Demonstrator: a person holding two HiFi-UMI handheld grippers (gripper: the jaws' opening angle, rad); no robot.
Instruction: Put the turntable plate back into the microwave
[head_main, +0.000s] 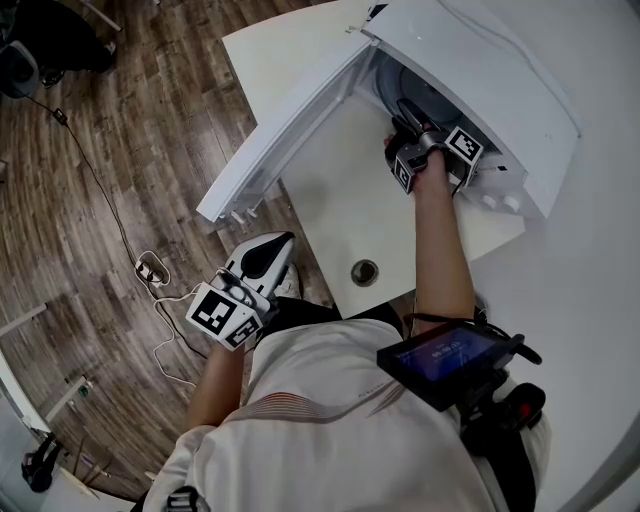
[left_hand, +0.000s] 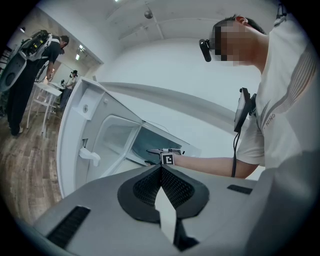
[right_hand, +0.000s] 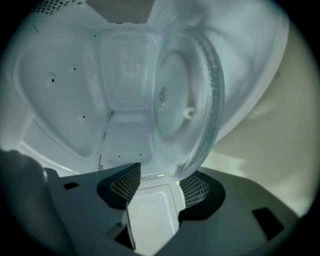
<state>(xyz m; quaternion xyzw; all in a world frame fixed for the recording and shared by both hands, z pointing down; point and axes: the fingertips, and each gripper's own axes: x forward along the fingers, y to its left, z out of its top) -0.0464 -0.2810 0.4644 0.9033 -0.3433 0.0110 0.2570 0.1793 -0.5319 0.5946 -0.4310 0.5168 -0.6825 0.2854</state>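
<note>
Reaching into the microwave (head_main: 480, 70) cavity, the right tongs (right_hand: 159, 176) stand released. The glass turntable plate (right_hand: 187, 105) leans steeply on edge inside, its lower rim between the parted pads, nearer the right one. The left tongs (left_hand: 161, 172) are clenched empty, off the table's (head_main: 390, 230) near-left edge.

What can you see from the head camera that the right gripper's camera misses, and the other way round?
Head view only: the wooden floor, the white table, the open door and the left gripper. Right gripper view only: the glass plate, its rim at the open jaws, and the dotted inner walls. Both: the microwave and the right gripper.
</note>
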